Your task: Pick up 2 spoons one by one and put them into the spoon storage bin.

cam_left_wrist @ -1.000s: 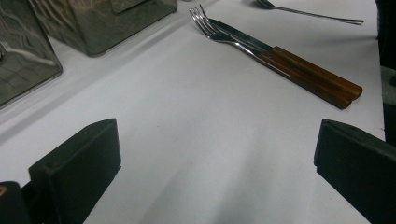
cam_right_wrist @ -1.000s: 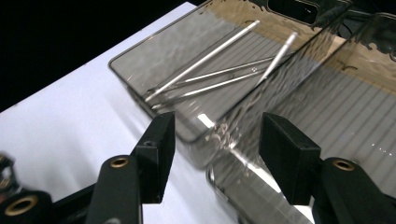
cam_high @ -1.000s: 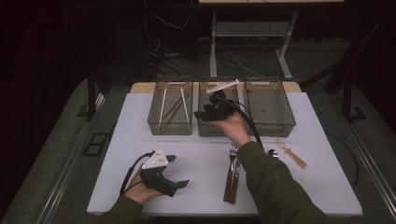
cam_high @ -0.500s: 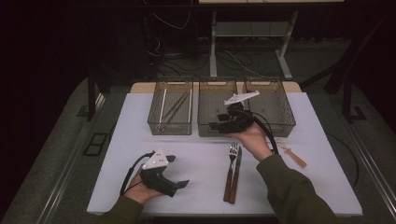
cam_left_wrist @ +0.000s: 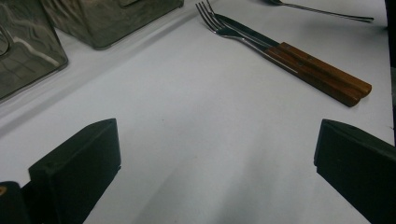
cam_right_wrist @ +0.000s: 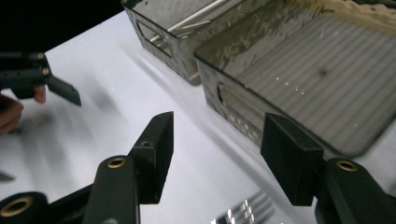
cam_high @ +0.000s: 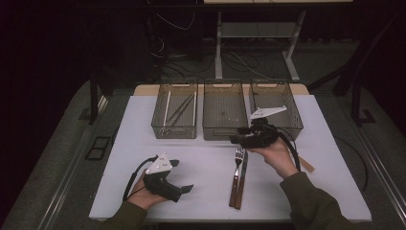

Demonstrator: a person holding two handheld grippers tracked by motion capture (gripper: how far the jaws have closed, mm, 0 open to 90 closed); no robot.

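Right hand-held gripper [cam_high: 238,139] hovers with jaws spread and nothing between them, just above the tines of the fork [cam_high: 236,175], which lies beside the knife [cam_high: 242,179] on the white bench [cam_high: 210,167]. Left hand-held gripper [cam_high: 188,188] rests on the bench, jaws spread wide and empty, well apart from the fork.

Three bins in row at far side of table [cam_high: 143,158]: left bin [cam_high: 175,111] holds chopsticks [cam_high: 178,109]; middle bin [cam_high: 225,110]; right bin [cam_high: 277,103]. Fork [cam_high: 236,175] and knife [cam_high: 242,178] lie side by side, touching, before middle bin. Right gripper [cam_high: 234,139] above fork's tines; left gripper [cam_high: 184,176] near front-left edge.
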